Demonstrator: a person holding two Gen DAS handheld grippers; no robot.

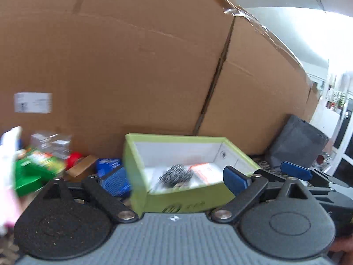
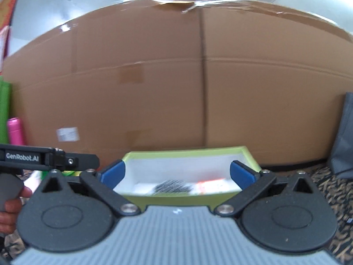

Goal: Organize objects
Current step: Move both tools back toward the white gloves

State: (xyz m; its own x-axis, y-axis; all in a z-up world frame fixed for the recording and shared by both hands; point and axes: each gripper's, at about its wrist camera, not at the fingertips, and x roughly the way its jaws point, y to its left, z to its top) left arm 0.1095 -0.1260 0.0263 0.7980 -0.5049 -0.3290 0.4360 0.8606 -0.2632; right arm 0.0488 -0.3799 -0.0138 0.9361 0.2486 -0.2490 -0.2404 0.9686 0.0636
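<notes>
An open lime-green box (image 1: 136, 154) with a white inside stands on the floor against a big carton. A dark bristly brush (image 1: 176, 175) and an orange-and-white packet (image 1: 204, 170) lie in it. My left gripper (image 1: 174, 180) is open at the box's near side, with nothing pressed between its blue pads. In the right wrist view the same box (image 2: 187, 153) lies just ahead, with the brush (image 2: 171, 185) inside. My right gripper (image 2: 177, 174) is open wide, its pads level with the box's two near corners. One blue pad (image 1: 295, 171) of the right gripper shows at the right.
A large brown carton (image 2: 198, 77) fills the background. Left of the box are green packets (image 1: 42, 163), a red item (image 1: 74, 158), a blue box (image 1: 108, 164) and a small cardboard box (image 1: 81, 167). A dark grey bag (image 1: 297, 141) stands right, a pink bottle (image 2: 15, 130) far left. A hand (image 2: 11, 207) holds the left gripper's handle.
</notes>
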